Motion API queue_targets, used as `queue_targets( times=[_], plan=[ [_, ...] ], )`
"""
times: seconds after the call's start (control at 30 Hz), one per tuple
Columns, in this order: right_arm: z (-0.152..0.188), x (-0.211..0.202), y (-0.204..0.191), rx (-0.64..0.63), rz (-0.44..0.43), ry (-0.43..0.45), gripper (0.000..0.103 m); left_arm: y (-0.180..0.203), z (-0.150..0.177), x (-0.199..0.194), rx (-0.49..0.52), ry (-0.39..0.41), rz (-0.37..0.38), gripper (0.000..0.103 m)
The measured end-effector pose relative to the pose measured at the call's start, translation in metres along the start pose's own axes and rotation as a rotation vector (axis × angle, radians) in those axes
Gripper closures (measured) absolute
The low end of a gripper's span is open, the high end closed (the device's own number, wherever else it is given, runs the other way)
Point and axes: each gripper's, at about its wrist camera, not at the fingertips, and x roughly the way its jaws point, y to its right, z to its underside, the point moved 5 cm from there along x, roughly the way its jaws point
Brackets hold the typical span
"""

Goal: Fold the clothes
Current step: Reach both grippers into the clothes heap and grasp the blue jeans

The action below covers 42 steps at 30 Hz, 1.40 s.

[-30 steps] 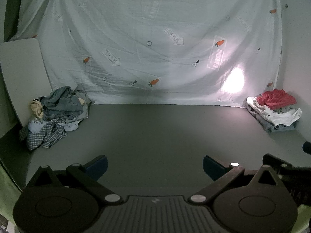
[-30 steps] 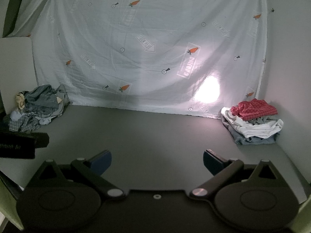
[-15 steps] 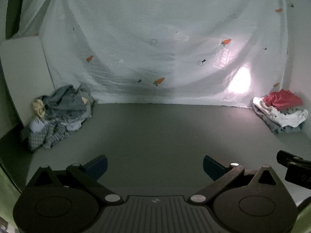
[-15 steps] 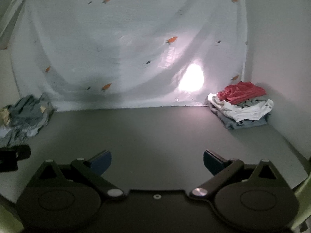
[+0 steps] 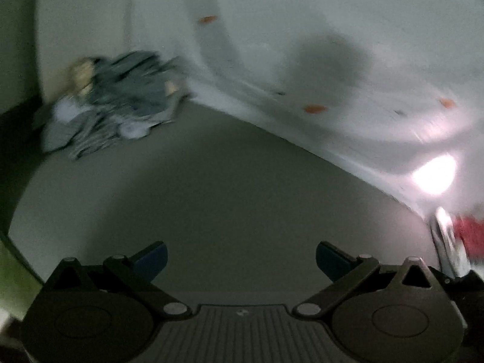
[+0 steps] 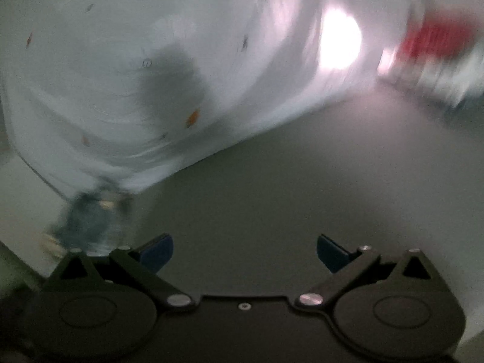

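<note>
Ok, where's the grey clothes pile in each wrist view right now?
Left wrist: grey pile upper left, in the corner where the sheet meets the side wall, blurred.
Right wrist: grey pile lower left, just above the left tong, heavily blurred.
Shared landmark: the bright light spot on the sheet.

Grey tabletop, carrot-print sheet — blurred, bright glare
</note>
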Motion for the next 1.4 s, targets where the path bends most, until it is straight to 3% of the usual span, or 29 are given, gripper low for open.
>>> queue_targets(
  times=[0.17,0.3,0.4,0.53,0.7,0.77,0.8,0.83,0.87,0.93,1.1,1.23,1.4],
  plan=[
    [-0.001,0.096,-0.015,0.359,-0.284,-0.191,0.0,-0.047,-0.039,0.036,-0.16,-0.015,-0.04,0.0],
    [0.012,0.166,-0.04,0.58,-0.395,-0.283,0.0,-0.087,-0.081,0.078,-0.249,-0.007,-0.054,0.0],
    [0.023,0.214,-0.063,0.691,-0.411,-0.331,0.0,-0.12,-0.119,0.114,-0.308,0.0,-0.054,0.0],
    [0.031,0.281,-0.105,0.682,-0.378,-0.344,0.003,-0.167,-0.175,0.162,-0.329,0.018,-0.047,0.0],
    [0.039,0.382,-0.172,0.809,-0.456,-0.378,0.019,-0.226,-0.242,0.219,-0.331,0.051,-0.099,0.001],
    [0.038,0.414,-0.201,0.772,-0.467,-0.376,0.04,-0.249,-0.265,0.235,-0.339,0.074,-0.122,0.001],
    [0.038,0.433,-0.218,0.725,-0.463,-0.383,0.042,-0.259,-0.275,0.243,-0.335,0.083,-0.137,0.001],
    [0.04,0.45,-0.231,0.706,-0.466,-0.39,0.051,-0.27,-0.284,0.251,-0.33,0.088,-0.153,0.001],
    [0.043,0.466,-0.241,0.701,-0.473,-0.396,0.066,-0.282,-0.292,0.259,-0.326,0.088,-0.17,0.001],
    [0.054,0.503,-0.264,0.732,-0.481,-0.433,0.079,-0.301,-0.303,0.276,-0.334,0.084,-0.194,0.001],
    [0.087,0.573,-0.304,0.743,-0.504,-0.549,0.079,-0.336,-0.312,0.313,-0.393,0.047,-0.23,0.001],
    [0.106,0.604,-0.316,0.691,-0.433,-0.602,0.073,-0.349,-0.317,0.333,-0.419,0.019,-0.229,0.001],
    [0.111,0.616,-0.332,0.665,-0.519,-0.603,0.072,-0.356,-0.315,0.342,-0.422,0.009,-0.223,0.0]
  ],
)
